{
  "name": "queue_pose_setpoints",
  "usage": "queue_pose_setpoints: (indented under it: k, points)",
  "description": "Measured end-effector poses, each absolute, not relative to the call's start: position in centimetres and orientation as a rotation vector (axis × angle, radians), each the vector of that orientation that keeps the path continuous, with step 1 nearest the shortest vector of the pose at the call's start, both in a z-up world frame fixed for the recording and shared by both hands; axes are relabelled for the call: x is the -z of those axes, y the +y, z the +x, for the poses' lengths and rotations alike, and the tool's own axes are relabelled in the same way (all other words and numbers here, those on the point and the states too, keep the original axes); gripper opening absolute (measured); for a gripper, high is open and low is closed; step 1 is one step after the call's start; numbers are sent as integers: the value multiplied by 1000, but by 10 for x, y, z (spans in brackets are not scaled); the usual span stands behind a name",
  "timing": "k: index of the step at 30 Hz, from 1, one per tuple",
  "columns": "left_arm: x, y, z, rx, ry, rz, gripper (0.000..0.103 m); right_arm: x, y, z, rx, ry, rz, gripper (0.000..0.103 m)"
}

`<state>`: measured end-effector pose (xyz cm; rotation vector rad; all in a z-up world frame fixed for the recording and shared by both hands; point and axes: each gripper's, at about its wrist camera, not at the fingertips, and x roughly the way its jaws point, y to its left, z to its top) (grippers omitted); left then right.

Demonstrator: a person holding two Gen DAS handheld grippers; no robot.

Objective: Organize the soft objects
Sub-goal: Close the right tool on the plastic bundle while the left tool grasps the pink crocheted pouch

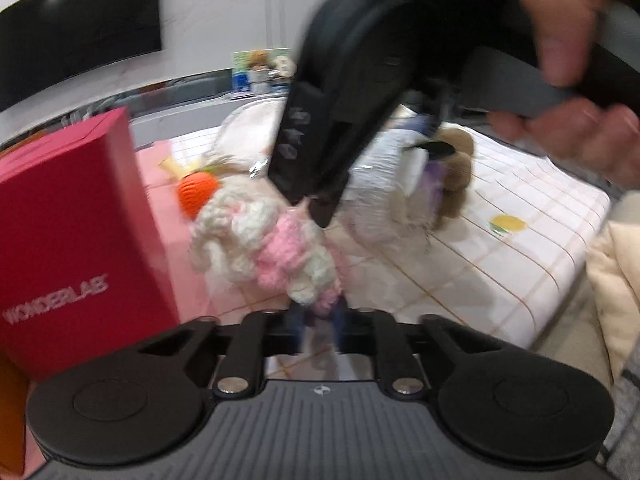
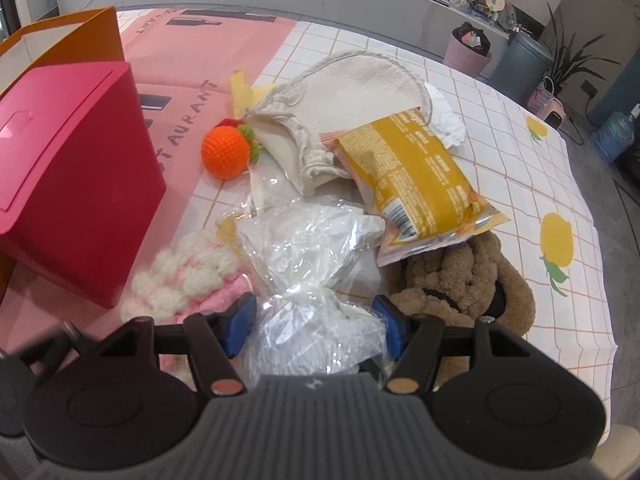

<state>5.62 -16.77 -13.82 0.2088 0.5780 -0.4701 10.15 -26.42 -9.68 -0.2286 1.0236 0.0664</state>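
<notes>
A pink and white knitted toy lies beside the red box, and my left gripper is shut on its near end; the picture there is blurred. In the right wrist view the same knitted toy shows at the lower left. My right gripper is shut on a clear plastic bag with white stuffing, its blue pads pressing on both sides. The left wrist view shows that bag under the right gripper's black housing, which a person's hand holds. A brown plush dog lies just right of the bag.
A red box marked WONDERLAB stands at the left with an orange box behind it. An orange crochet ball, a cream cloth pouch and a yellow snack packet lie behind the bag. The checked tablecloth ends at the right.
</notes>
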Motion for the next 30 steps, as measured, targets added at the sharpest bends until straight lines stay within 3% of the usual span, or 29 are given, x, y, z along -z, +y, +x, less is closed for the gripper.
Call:
queue_pose_setpoints:
  k: [5,7,8,9,10,11,16,23,30]
  points:
    - [142,-176,49,460,545,270,9,95,-260,99,-83,1013,-240,63]
    - [143,-178,47,440,541,280,19,94,-259,98,-91,1009,-238,63]
    - [143,-177,45,414,538,284,40,93,-260,98,-92,1007,-237,63]
    - [143,-178,45,387,535,289,78,93,-261,98,-92,1008,-233,63]
    - [143,-177,45,369,532,285,97,93,-261,98,-94,1011,-227,63]
    - [141,-173,45,358,527,262,103,93,-262,98,-96,1014,-225,63]
    - [132,-154,57,386,534,80,103,97,-256,99,-120,1028,-252,63]
    - [134,-146,94,365,709,-154,103,100,-258,102,-111,1048,-253,63]
    - [132,-142,103,382,705,-246,102,104,-266,108,-104,1072,-217,62]
